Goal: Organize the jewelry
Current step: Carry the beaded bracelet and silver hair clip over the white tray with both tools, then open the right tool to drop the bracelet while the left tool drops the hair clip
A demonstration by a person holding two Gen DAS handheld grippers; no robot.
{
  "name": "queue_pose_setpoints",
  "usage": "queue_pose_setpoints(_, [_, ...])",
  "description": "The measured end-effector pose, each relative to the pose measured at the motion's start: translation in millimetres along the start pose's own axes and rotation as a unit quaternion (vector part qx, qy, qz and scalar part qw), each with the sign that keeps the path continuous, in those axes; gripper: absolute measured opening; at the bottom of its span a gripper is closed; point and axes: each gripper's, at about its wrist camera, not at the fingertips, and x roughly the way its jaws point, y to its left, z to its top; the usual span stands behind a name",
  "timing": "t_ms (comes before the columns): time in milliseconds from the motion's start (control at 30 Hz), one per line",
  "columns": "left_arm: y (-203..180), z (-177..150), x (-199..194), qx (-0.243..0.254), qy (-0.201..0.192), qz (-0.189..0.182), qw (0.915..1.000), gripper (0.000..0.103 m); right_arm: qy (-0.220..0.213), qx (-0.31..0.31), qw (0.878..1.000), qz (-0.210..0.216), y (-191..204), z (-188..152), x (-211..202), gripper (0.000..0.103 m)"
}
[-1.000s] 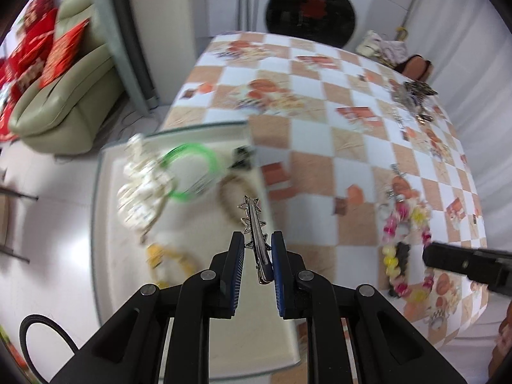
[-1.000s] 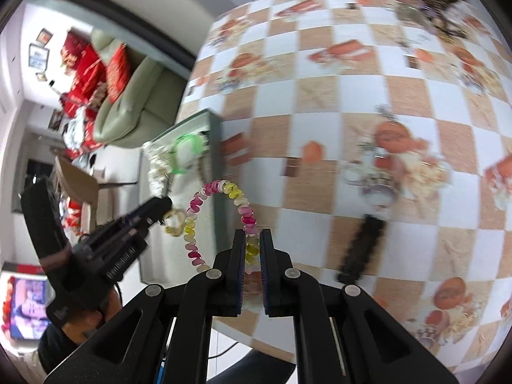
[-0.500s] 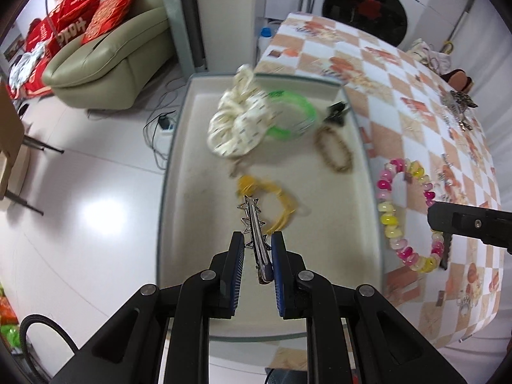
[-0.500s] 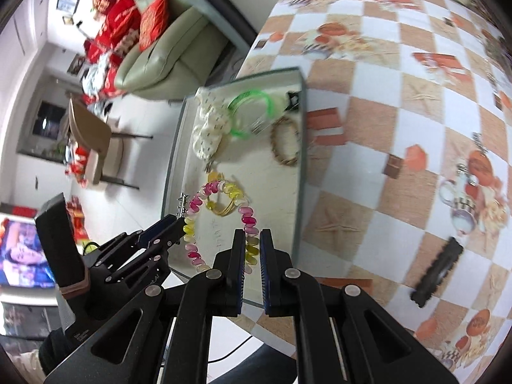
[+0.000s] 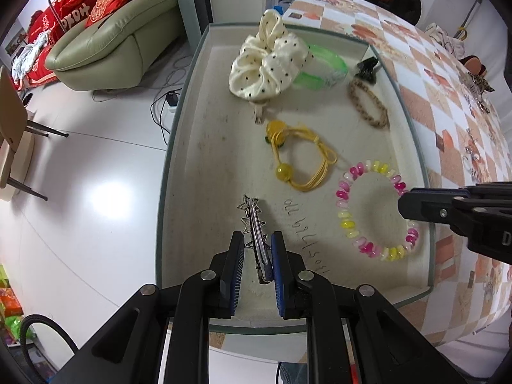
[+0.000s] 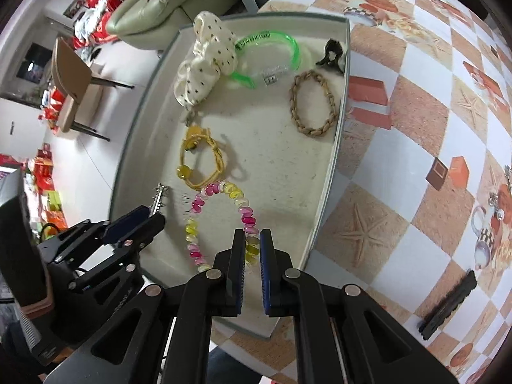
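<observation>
The left claw is clamped on a silver star hair clip, and the right claw pinches a pink-and-yellow bead bracelet; both hang over the near end of the tray, neither piece set down yet as far as the fisheye shows. Ahead of the claws, already in the tray, lie a yellow cord bracelet, a braided band, a green bangle, a dotted scrunchie and a small black clip. Right of the right claw, a black comb and other trinkets remain on the desk, so sorting looks roughly half done.
</observation>
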Motion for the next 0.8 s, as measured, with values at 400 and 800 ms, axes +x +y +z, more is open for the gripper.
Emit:
queue_pose_setpoints(400, [-2, -1, 9, 0.005, 0.01, 0.016, 0.9998, 0.022, 0.019, 0.002, 1.0, -0.01, -5, 4, 25, 0.01])
queue_pose_setpoints(800, [-7, 2, 11, 0.013, 0.013, 0.032, 0.9993, 0.022, 0.014, 0.007, 1.0, 0.004, -5, 8, 26, 0.031])
